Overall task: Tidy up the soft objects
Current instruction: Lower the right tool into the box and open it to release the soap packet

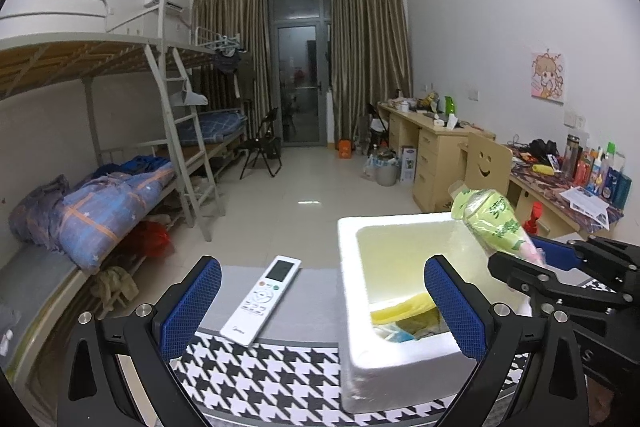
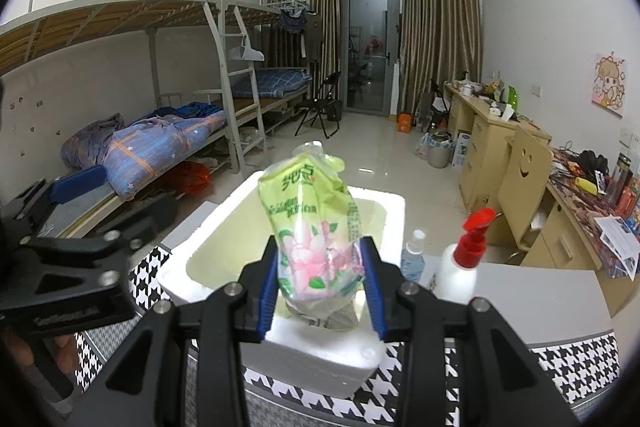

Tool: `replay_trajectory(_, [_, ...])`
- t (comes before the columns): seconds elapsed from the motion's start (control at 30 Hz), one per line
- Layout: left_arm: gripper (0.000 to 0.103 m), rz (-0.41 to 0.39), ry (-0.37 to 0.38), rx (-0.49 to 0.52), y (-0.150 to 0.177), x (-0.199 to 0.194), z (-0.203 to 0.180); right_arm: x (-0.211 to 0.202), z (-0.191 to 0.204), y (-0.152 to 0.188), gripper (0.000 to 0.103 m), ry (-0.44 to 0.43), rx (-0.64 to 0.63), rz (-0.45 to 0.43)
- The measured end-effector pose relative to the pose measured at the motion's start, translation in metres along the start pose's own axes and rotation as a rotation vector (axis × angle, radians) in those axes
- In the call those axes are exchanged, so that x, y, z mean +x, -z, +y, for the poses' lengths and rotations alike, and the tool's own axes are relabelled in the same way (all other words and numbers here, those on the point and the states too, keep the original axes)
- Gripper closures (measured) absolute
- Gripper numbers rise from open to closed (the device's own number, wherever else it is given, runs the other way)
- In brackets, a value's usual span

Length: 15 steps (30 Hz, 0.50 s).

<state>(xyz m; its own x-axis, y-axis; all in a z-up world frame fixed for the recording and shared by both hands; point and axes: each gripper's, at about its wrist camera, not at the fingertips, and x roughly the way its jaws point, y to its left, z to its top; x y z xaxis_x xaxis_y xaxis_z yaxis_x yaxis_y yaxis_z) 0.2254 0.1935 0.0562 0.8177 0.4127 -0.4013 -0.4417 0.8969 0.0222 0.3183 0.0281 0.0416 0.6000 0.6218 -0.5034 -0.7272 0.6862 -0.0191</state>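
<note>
A green plastic-wrapped tissue pack point(image 2: 308, 215) with a pink flower print stands upright between the blue pads of my right gripper point(image 2: 322, 279), which is shut on its lower part. The pack hangs over a white foam box point(image 2: 224, 227). In the left wrist view the same pack point(image 1: 492, 223) tilts above the box's right rim point(image 1: 348, 267). Inside the box lie a yellow soft item point(image 1: 400, 307) and other crumpled bits. My left gripper point(image 1: 324, 307) is wide open with nothing held; its right finger point(image 1: 456, 307) is in front of the box opening, its left finger point(image 1: 192, 307) over the table.
A white remote control point(image 1: 262, 301) lies left of the box on a houndstooth cloth point(image 1: 260, 375). A red-topped spray bottle point(image 2: 464, 259) and a small clear bottle point(image 2: 414, 255) stand right of the box. Bunk beds line the left wall, desks the right.
</note>
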Motion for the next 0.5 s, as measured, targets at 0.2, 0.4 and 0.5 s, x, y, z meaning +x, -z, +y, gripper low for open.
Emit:
replay_trajectory(0.2, [0.001,-0.012,-0.012,-0.014,0.004,-0.012,0.012,0.013,0.002,-0.004,0.06,-0.016,0.021,0.023])
replay_trajectory(0.4, [0.001,-0.016,-0.021,-0.021,0.01,-0.02,0.021,0.028,0.0,-0.006,0.046,-0.005,0.028,0.044])
replay_trajectory(0.5, [0.001,-0.015,-0.019,-0.025,0.01,-0.02,0.023,0.033,-0.001,-0.005,0.026,0.003,0.039,0.053])
